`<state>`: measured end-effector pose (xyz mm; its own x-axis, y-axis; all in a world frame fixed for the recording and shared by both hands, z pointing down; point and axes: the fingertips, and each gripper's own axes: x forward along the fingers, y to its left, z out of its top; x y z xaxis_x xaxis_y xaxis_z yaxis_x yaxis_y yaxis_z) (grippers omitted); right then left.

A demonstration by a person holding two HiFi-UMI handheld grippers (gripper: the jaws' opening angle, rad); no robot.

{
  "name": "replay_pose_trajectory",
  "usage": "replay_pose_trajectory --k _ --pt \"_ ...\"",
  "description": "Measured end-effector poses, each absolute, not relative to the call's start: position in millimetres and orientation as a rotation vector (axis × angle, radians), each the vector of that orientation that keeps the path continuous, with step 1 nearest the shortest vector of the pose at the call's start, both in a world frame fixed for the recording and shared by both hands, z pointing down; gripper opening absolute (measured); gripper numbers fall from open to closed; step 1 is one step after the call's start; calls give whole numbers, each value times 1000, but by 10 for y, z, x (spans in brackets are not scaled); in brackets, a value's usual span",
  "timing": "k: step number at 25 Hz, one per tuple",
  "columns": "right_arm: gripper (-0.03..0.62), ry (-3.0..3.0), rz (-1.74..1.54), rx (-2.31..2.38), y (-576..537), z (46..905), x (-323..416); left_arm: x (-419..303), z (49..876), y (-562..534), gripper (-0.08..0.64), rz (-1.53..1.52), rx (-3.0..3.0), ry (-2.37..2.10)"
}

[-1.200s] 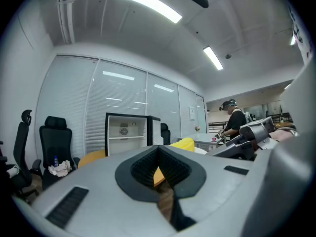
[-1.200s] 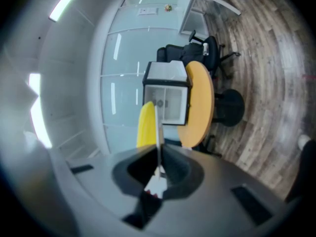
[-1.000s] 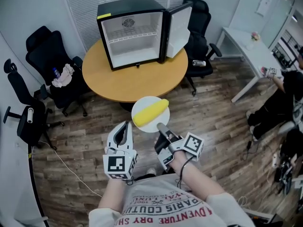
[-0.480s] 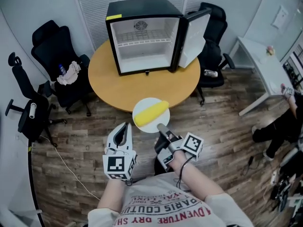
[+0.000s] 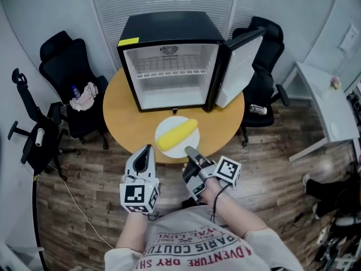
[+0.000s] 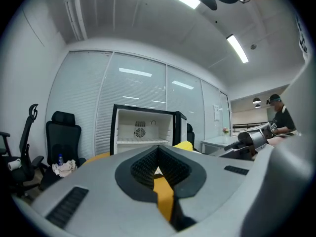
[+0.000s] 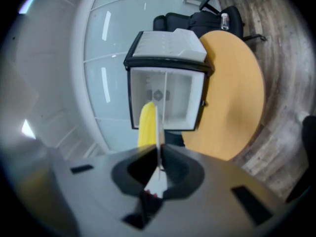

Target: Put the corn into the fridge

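1. Head view: one corn cob (image 5: 177, 135) lies on one white plate (image 5: 167, 151). The open fridge (image 5: 169, 35) is at 12 o'clock on the round table (image 5: 121, 117), with three black chairs (image 5: 63, 61) around.
2. Left gripper view: the left gripper (image 6: 159, 168) is clenched on nothing.
3. Right gripper view: the right gripper (image 7: 159, 167) grasps the plate's rim, with the corn at 11 o'clock.

Shell of fridge (image 5: 169, 30) glossy black; liner smooth white plastic. Top of table (image 5: 121, 114) smooth, matt, wood-look. Grained wood-plank floor (image 5: 271, 168). White plate (image 5: 189, 145) smooth. Yellow corn (image 5: 177, 135) matt.
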<state>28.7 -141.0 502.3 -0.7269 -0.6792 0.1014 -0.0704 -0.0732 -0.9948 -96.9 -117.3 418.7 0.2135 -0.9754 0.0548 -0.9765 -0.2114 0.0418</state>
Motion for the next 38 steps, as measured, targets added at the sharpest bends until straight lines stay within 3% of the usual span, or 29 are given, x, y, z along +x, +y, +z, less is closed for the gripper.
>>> replay_pose_trajectory --k 14,38 --pt "41 1833 -1890 -733 -2796 4978 404 -764 4147 -2445 29 29 2331 -2050" --pt "41 1739 -1832 -837 -4104 4988 -206 -1508 4214 -3812 29 49 2391 -1938"
